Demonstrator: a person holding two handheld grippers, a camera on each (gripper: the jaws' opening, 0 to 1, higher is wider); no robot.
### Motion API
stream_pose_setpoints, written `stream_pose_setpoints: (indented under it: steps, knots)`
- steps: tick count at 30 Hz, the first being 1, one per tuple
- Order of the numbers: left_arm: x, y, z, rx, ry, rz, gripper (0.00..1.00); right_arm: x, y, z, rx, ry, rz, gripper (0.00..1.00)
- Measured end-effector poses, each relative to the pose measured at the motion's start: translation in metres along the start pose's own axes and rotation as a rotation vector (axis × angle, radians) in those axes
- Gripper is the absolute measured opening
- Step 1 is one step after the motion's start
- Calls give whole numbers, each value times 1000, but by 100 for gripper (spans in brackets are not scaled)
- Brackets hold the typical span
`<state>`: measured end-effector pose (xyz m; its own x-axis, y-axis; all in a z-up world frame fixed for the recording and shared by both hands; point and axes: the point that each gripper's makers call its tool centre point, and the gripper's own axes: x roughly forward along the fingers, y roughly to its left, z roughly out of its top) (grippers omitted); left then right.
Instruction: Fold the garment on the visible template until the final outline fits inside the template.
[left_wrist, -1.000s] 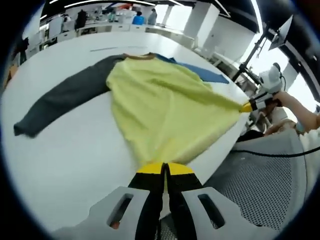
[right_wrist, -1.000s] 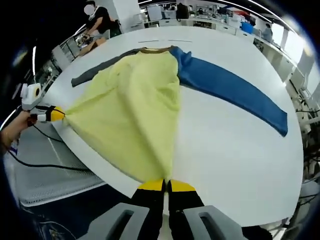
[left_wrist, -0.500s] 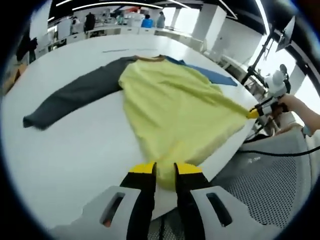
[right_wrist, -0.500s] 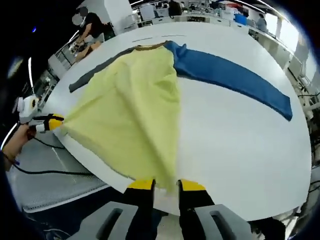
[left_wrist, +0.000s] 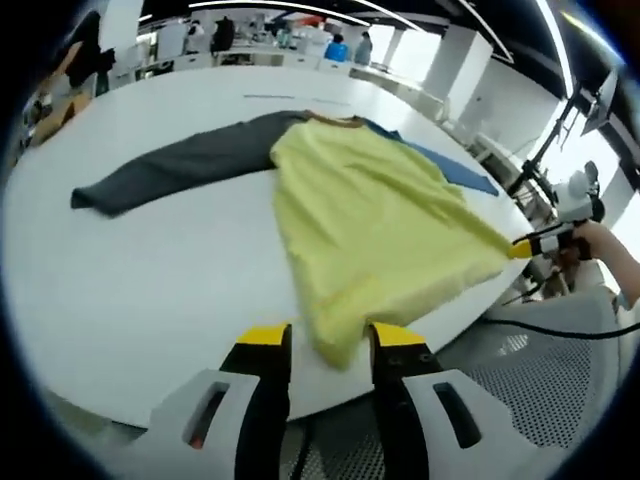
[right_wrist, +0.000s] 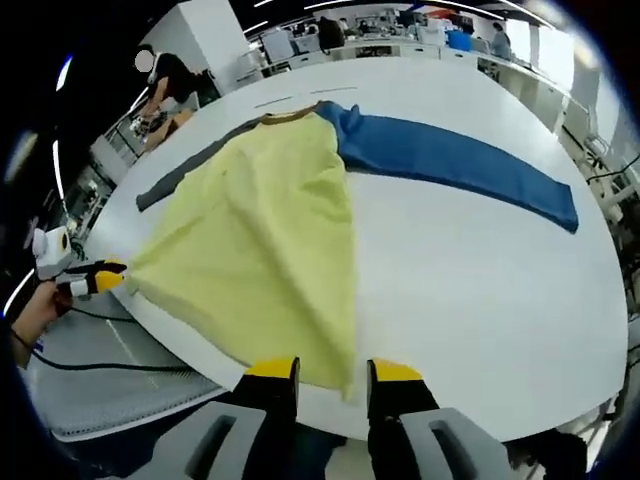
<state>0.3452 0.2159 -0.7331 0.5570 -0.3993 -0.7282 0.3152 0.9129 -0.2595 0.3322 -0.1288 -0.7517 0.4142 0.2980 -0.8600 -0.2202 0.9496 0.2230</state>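
A garment with a yellow body (left_wrist: 370, 215), a dark grey sleeve (left_wrist: 175, 165) and a blue sleeve (right_wrist: 460, 165) lies spread on the white table (left_wrist: 130, 290). Its brown collar (right_wrist: 290, 112) points to the far side. My left gripper (left_wrist: 330, 338) is open at the table's near edge, and a yellow hem corner (left_wrist: 335, 345) rests between its jaws. My right gripper (right_wrist: 333, 372) is open as well, with the other hem corner (right_wrist: 345, 375) between its jaws. Each gripper also shows small at the opposite hem corner: the right gripper (left_wrist: 525, 245) and the left gripper (right_wrist: 105, 272).
The rounded table edge (right_wrist: 170, 345) runs just in front of both grippers. Below it are a grey mesh surface (left_wrist: 540, 400) and a black cable (right_wrist: 70, 365). A person's hand (left_wrist: 600, 245) holds the right gripper. Desks and people stand beyond the far side.
Both grippers were shut on the yellow hem a second ago; their jaws have spread apart. The stretched hem has slackened and settled onto the table.
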Motion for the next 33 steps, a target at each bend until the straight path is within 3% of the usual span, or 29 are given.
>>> stream_pose_setpoints:
  steps: [7,13,22,24,33]
  knots:
    - [5,2,-14,-23,56,66,20,0,-7,1,-18,-15,-60,19]
    - [9,1,-18,-58,53,82,17,-1,-10,0,4,-44,-88,14]
    - [8,-1,-22,-118,71,60,1,2,-5,-3,21,-50,-89,4]
    - [6,-2,-18,-129,51,55,0,1,-5,-2,18,-59,-83,0]
    - [-7,-1,-7,-173,45,9,0,-16,-2,7,8,-68,-63,0]
